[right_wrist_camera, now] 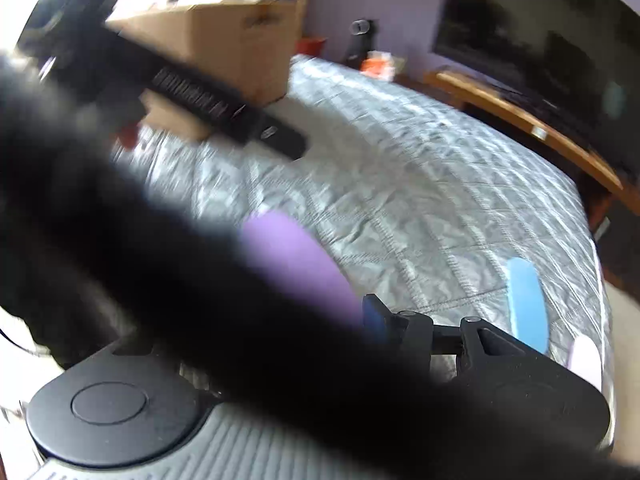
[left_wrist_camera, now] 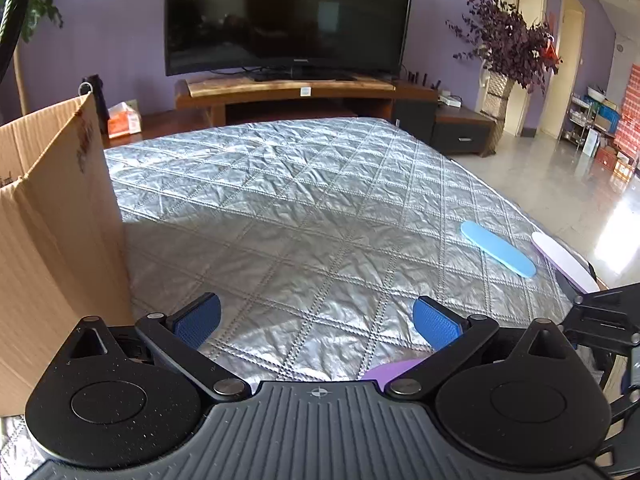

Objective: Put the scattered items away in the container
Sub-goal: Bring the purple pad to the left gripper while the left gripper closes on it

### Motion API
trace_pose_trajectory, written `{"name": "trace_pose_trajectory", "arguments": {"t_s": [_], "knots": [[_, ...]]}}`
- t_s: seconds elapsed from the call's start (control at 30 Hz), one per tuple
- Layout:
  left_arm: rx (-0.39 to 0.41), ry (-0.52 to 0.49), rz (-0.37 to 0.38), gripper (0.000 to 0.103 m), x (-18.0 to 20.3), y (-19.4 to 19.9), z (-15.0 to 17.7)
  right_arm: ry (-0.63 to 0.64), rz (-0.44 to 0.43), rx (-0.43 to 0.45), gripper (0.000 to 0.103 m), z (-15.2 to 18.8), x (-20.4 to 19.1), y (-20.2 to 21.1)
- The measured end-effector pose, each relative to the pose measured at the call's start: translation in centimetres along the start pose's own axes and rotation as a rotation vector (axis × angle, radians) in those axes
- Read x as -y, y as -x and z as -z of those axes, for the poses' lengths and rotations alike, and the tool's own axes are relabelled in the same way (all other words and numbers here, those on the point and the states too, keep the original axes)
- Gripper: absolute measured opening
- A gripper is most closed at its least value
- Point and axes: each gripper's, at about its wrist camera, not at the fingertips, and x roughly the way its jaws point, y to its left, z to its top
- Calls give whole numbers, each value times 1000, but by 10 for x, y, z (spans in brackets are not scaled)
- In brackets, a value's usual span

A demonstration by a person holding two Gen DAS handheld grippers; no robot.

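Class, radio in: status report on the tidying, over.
Left gripper open, empty, beside cardboard box. Right gripper shut on purple file. Blue file, white file on quilt, unboxed. Dark blur crosses right wrist view.

A brown cardboard box [left_wrist_camera: 56,216] is seen standing upright at the left edge of the left wrist view, its top open. A flat, light blue oblong strip [left_wrist_camera: 497,249] is laid on the quilted silver cover at right of centre, angled toward the lower right. Just beside it, at the right edge, a pale lilac strip [left_wrist_camera: 562,261] is seen, parallel to the blue one. A purple strip [right_wrist_camera: 298,264] is shown blurred at centre of the right wrist view; whether it is gripped cannot be told.
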Motion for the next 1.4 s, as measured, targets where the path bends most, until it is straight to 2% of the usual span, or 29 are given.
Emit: {"name": "trace_pose_trajectory", "arguments": {"t_s": [0.07, 0.17, 0.23, 0.33, 0.4, 0.5, 0.67, 0.77, 0.97, 1.03, 1.1, 1.13, 1.4], "knots": [[23, -32, -34, 103, 2, 2, 1, 97, 67, 16, 52, 1, -7, -2], [33, -84, -74, 103, 2, 1, 3, 76, 158, 35, 49, -3, 0, 1], [27, -119, -79, 103, 3, 0, 5, 28, 158, 55, 49, -5, 6, 8], [27, -194, -82, 103, 6, -3, 8, -47, 66, 49, 51, -3, 10, 10], [29, -247, -80, 103, 8, -5, 10, -8, 94, 12, 54, -1, 6, -1], [24, -298, -47, 103, 10, -8, 16, -38, 139, 7, 56, -3, 12, -13], [17, -379, 95, 102, 18, -8, 31, -95, 259, -2, 63, -14, 23, -38], [19, -440, 111, 102, 23, -10, 41, -127, 292, 9, 59, -20, 31, -40], [1, -423, 181, 101, 21, -22, 45, -233, 360, 148, 62, -18, 39, 2], [-6, -417, 212, 100, 22, -27, 47, -280, 365, 194, 66, -11, 39, 17], [-6, -417, 233, 100, 24, -32, 49, -341, 361, 253, 74, -5, 36, 34], [-11, -419, 240, 100, 25, -36, 50, -364, 363, 274, 74, -3, 36, 40], [-12, -388, 265, 96, 27, -42, 50, -417, 347, 352, 74, -9, 33, 45]]}}
